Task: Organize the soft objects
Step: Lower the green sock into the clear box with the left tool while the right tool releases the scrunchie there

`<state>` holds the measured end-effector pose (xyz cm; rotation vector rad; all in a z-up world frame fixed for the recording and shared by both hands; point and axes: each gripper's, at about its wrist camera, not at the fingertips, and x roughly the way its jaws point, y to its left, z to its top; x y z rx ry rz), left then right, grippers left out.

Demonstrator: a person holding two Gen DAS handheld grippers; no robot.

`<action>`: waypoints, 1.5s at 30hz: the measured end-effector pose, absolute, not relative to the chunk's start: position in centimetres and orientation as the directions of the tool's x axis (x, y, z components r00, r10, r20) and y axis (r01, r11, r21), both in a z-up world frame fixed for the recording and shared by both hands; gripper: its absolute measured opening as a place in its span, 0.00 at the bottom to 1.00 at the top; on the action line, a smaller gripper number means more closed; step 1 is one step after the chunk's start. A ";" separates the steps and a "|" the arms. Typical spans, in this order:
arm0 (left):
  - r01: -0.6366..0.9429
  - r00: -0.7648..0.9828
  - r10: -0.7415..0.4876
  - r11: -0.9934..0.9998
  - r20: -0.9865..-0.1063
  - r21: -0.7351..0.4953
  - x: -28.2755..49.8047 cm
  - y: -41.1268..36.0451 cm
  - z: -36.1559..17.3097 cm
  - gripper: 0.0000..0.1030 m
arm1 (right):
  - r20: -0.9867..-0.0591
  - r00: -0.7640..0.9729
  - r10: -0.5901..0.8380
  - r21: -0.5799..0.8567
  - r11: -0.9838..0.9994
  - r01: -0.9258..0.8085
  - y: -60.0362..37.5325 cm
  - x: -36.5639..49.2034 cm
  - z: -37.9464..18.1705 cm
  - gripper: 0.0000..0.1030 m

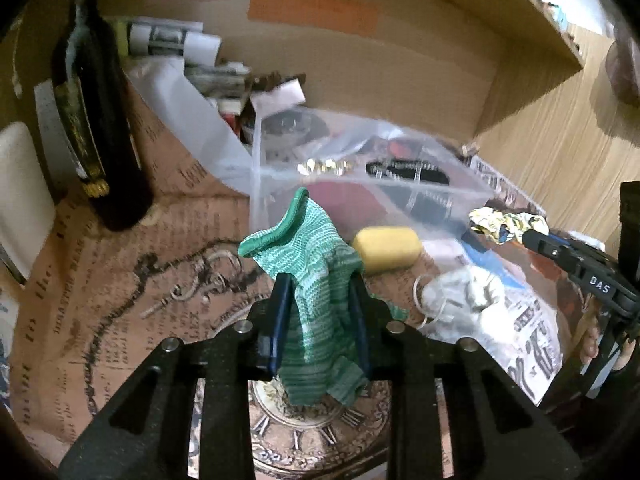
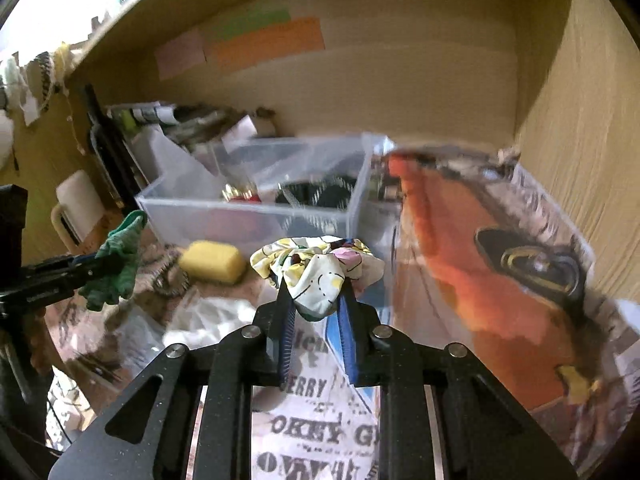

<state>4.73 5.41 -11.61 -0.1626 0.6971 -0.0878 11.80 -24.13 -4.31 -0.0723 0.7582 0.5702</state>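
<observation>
Pinching a green knit glove [image 1: 316,304], the left gripper [image 1: 320,312] holds it aloft between its fingers; the right gripper [image 2: 316,300] clamps a floral scrunchie [image 2: 316,268]. Beyond lie a yellow sponge [image 1: 387,249] and clear plastic bin [image 2: 256,204] on the surface.

A wood-grain alcove is seen, closed by a tan back wall [image 2: 400,80] carrying orange, green and pink paper strips [image 2: 266,42]. The table [image 1: 120,280] is covered with printed newspaper-style paper. Bright daylight is admitted above the shelf edge [image 1: 536,4].
</observation>
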 end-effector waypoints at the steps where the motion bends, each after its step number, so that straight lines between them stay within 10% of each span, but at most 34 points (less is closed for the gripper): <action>1: 0.027 0.773 -0.132 0.984 -0.620 -0.176 4.7 5.5 -11.1 0.27 | -0.657 0.593 0.466 0.134 0.846 -0.517 -24.2 11.6 -3.8 0.18; 18: 0.037 0.863 -0.108 0.988 -0.494 -0.151 8.3 5.1 -4.5 0.27 | -0.480 0.677 0.558 0.086 0.798 -0.596 -20.2 13.0 1.4 0.18; 45: 0.030 0.742 -0.050 0.999 -0.669 -0.041 20.3 3.0 -9.5 0.28 | -0.698 0.513 0.500 0.073 0.762 -0.643 -13.1 21.2 -5.7 0.19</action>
